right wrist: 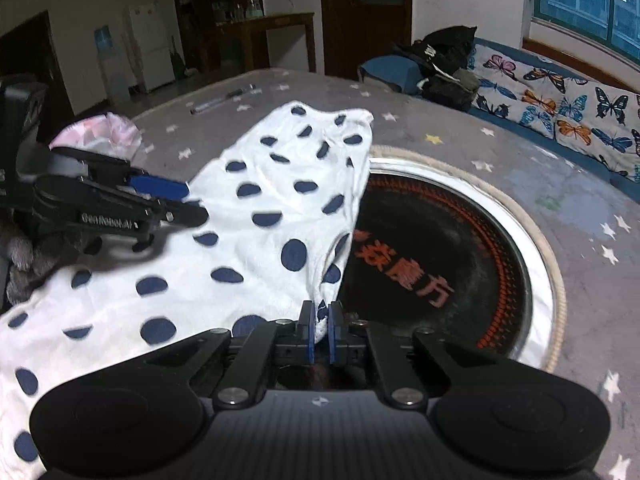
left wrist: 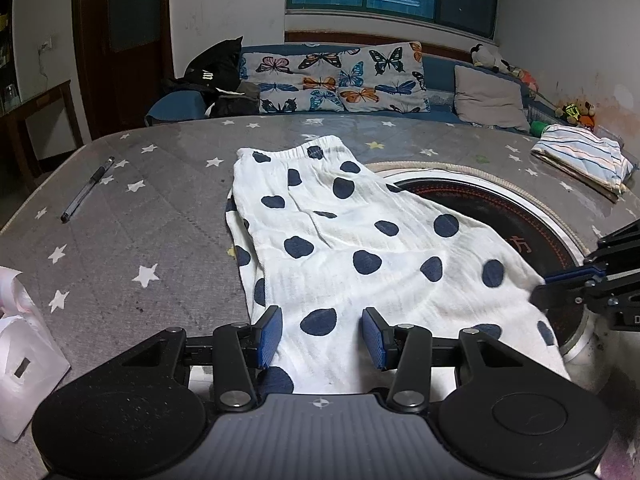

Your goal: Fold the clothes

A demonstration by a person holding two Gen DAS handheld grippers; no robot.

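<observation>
A white garment with dark blue polka dots (left wrist: pixel 360 240) lies spread on the grey star-print table cover (left wrist: pixel 140 220), its elastic waistband at the far end. My left gripper (left wrist: pixel 322 336) is open, its blue pads on either side of the garment's near part. My right gripper (right wrist: pixel 320 320) is shut on the garment's edge (right wrist: pixel 322 322); it also shows at the right of the left wrist view (left wrist: pixel 560 284). The garment (right wrist: pixel 260 220) partly covers a round black cooktop (right wrist: pixel 440 248). The left gripper (right wrist: pixel 160 192) shows at the left of the right wrist view.
A pen (left wrist: pixel 86 190) lies at the far left of the table. A folded striped cloth (left wrist: pixel 584 160) sits at the far right. A white plastic bag (left wrist: pixel 24 360) is at the near left. A sofa with butterfly cushions (left wrist: pixel 340 80) stands behind the table.
</observation>
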